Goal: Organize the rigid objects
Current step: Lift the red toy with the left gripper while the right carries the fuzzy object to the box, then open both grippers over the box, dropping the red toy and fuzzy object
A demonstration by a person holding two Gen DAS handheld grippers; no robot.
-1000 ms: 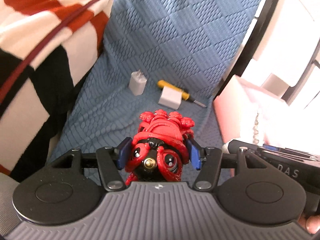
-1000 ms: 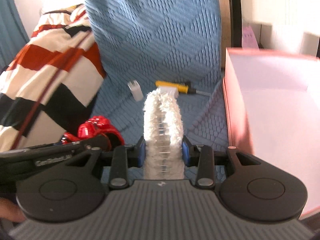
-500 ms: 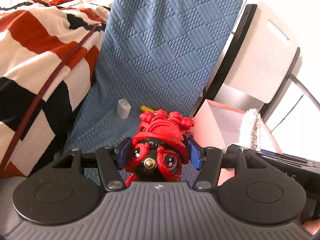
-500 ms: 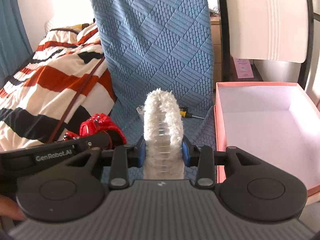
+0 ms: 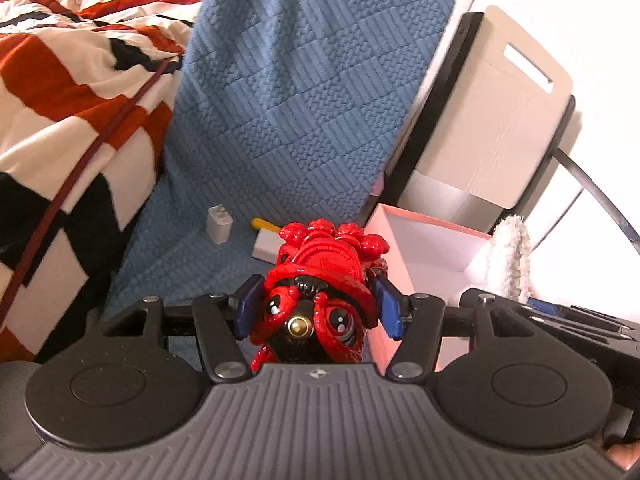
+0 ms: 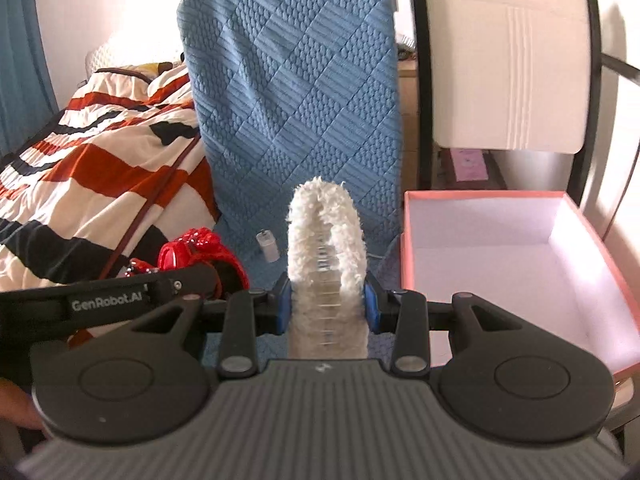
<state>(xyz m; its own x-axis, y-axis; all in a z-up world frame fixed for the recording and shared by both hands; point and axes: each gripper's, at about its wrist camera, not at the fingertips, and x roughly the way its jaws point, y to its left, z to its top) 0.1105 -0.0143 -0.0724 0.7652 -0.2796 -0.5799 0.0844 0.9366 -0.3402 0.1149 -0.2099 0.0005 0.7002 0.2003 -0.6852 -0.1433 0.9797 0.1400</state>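
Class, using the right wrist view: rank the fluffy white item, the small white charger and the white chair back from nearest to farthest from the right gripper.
1. Fluffy white item: clamped in the right gripper.
2. Small white charger: ahead, slightly left, on the blue cover.
3. White chair back: upper right, beyond the pink box.

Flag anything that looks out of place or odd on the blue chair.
A yellow-handled tool, a grey charger plug and a small white block lie loose on the blue chair, outside the pink box. Nothing looks spilled or damaged.
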